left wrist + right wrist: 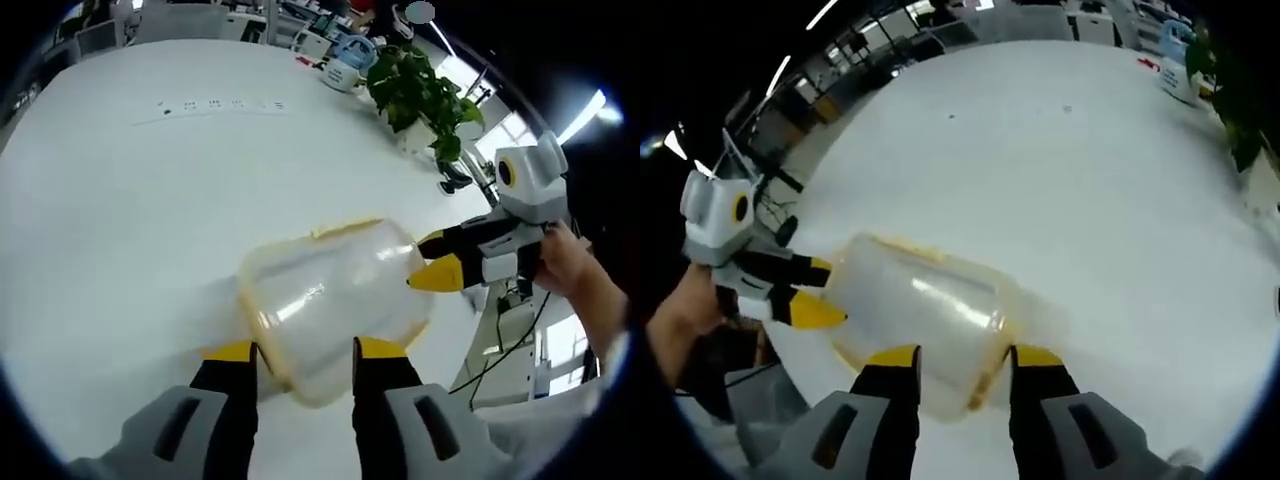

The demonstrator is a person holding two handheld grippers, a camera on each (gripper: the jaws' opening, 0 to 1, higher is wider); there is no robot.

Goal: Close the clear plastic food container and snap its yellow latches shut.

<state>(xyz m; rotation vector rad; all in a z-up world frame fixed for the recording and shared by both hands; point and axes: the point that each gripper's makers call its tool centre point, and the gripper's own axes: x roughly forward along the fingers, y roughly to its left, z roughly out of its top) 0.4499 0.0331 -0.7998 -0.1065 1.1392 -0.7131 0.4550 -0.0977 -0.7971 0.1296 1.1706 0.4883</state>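
I see container [335,300] on its side on surface [120,230], long axis running hand-held gripper to hand-held gripper. Left hand-held gripper [305,358] straddles lid end, jaws narrow; right hand-held gripper [965,358] straddles opp. end likewise. Grip contact: cannot tell.

Container [335,295] clear glossy plastic (table [120,220] matt white).

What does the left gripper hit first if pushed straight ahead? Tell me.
The container. It already lies between the left gripper fingers, its near edge at their tips, so any forward push likely meets its clear plastic wall at once.
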